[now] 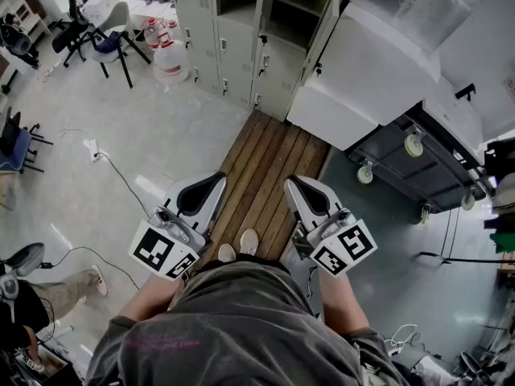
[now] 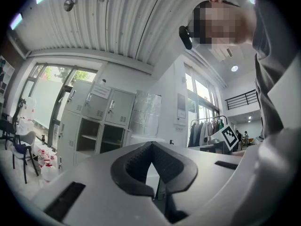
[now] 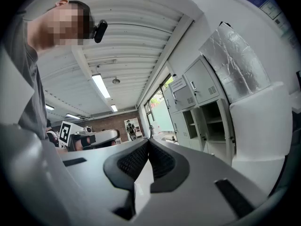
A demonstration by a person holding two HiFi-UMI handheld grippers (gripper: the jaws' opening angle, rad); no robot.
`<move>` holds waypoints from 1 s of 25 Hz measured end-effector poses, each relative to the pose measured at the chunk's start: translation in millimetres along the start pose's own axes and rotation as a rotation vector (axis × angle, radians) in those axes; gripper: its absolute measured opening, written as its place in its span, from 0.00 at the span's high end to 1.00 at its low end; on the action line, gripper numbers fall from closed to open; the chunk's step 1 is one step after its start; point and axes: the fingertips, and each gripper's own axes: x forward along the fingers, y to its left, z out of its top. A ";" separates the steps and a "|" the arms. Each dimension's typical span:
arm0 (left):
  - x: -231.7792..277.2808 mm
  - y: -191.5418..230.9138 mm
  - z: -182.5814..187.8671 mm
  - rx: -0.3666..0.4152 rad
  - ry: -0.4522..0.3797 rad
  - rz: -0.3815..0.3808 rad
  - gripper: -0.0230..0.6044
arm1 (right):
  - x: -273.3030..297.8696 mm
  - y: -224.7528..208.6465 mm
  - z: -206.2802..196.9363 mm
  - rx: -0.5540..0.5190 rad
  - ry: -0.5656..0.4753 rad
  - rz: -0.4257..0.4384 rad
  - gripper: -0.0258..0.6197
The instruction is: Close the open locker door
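Left gripper (image 1: 220,176) and right gripper (image 1: 290,181) held level side by side, lockers (image 1: 197,22) well ahead
Both pairs of jaws are together at the tips with nothing between them. The person stands on a wooden floor strip (image 1: 265,167) that runs to the locker bank. Two compartments there gape; the open locker door (image 1: 324,34) sticks out at their right, close to a big white cabinet (image 1: 378,63). Water bottles (image 1: 170,55) sit left of the lockers
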 end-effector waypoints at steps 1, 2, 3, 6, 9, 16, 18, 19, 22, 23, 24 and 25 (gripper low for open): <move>1.3 -0.3 -0.3 0.001 0.000 0.000 0.94 | -0.1 -1.1 0.4 -0.001 -0.001 0.001 0.93; 2.6 -0.5 -0.5 0.001 0.001 0.000 0.94 | -0.2 -2.2 0.7 -0.001 -0.002 0.002 0.93; 3.8 -0.6 -0.7 0.001 0.002 0.001 0.94 | -0.3 -3.1 1.1 -0.001 -0.002 0.003 0.93; 6.3 -0.6 -1.3 0.001 0.005 0.002 0.94 | 0.4 -4.3 2.4 0.001 -0.003 0.011 0.93; 8.7 -0.3 -2.9 -0.001 0.007 0.006 0.94 | 2.9 -5.0 3.1 0.009 -0.004 0.026 0.93; 20.0 2.1 -7.1 0.001 0.009 0.023 0.94 | 6.6 -19.8 -2.5 0.032 0.013 0.041 0.93; 24.4 1.9 -8.0 0.001 0.008 0.029 0.94 | 6.0 -25.2 -1.7 0.034 0.013 0.045 0.93; 27.0 1.4 -8.4 0.002 0.007 0.030 0.94 | 5.6 -28.1 -1.1 0.034 0.013 0.048 0.93; 36.0 -0.4 -10.5 0.006 0.005 0.036 0.94 | 4.6 -37.2 0.2 0.032 0.013 0.059 0.93; 38.7 -0.6 -11.4 0.007 0.006 0.039 0.94 | 4.5 -39.8 0.3 0.032 0.014 0.063 0.93; 41.2 -0.4 -12.2 0.007 0.007 0.042 0.94 | 4.7 -42.2 0.4 0.032 0.015 0.067 0.93; 43.5 0.3 -12.6 0.007 0.007 0.045 0.94 | 5.3 -44.4 0.5 0.032 0.016 0.069 0.93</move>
